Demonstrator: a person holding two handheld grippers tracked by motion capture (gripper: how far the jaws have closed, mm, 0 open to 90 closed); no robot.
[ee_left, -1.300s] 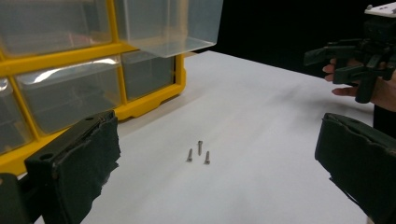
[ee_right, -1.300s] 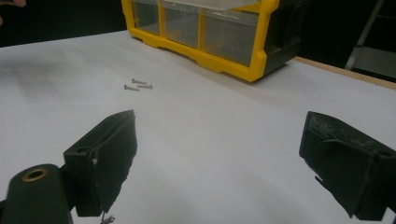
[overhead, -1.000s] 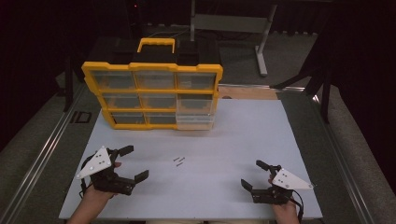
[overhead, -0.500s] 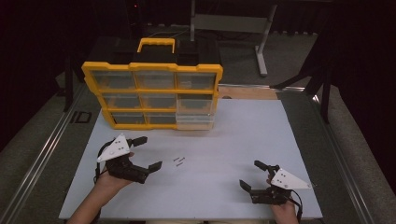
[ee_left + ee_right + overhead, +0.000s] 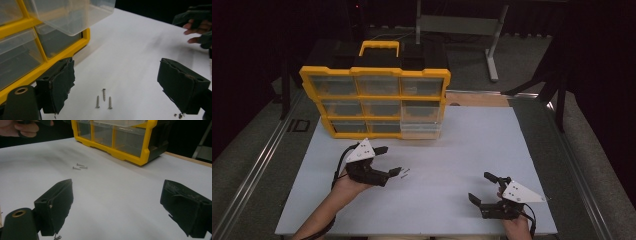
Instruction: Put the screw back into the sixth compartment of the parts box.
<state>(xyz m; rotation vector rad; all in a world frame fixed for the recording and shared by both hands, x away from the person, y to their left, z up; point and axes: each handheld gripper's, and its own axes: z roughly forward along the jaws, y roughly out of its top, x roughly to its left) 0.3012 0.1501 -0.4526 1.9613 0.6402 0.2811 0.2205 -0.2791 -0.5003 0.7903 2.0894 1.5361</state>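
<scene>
- As the left hand-held gripper [image 5: 393, 160] closes in, three small screws [image 5: 103, 99] lie loose on the white surface [image 5: 452, 150], just ahead of its tips and between its jaws.
- Those jaws have just been closing a little, yet they stand spread, pinching nothing.
- The right hand-held gripper [image 5: 484, 187] rests well off to the side, jaws wide, empty.
- Beyond the screws, the yellow organiser [image 5: 374, 102] has one clear drawer [image 5: 422, 126] pulled out.
- Early going, I'd say: no screw picked up yet; grasping and stowing all remain.
</scene>
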